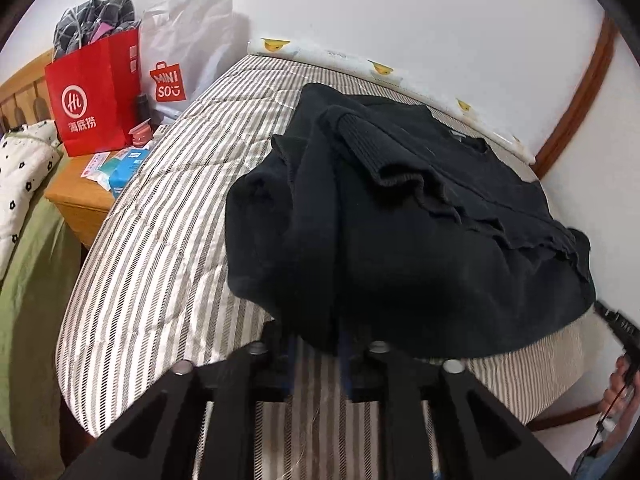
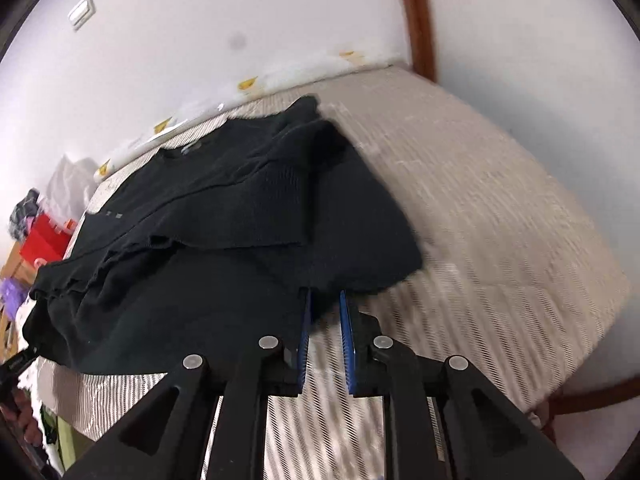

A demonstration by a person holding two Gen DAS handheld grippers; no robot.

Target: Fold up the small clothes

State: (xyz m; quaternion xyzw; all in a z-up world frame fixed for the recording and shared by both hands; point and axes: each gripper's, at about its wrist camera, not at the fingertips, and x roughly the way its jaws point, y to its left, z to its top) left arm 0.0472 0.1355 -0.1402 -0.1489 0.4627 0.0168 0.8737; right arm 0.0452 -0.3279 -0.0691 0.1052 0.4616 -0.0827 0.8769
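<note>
The black knitted sweater (image 1: 400, 220), partly folded with a ribbed sleeve lying across its body, is resting on the striped quilted bed (image 1: 160, 220) near the white wall. It is looking soft, limp and fairly light, likely to sag and slide over itself, so the near folded edge or a doubled corner is probably offering the best hold.

The left tongs (image 1: 316, 344) are sitting at the sweater's near hem, fingertips hidden under the cloth, so I cannot tell their grip. The right tongs (image 2: 325, 312) are standing narrowly parted, blue pads bare, tips just reaching the near edge.
</note>
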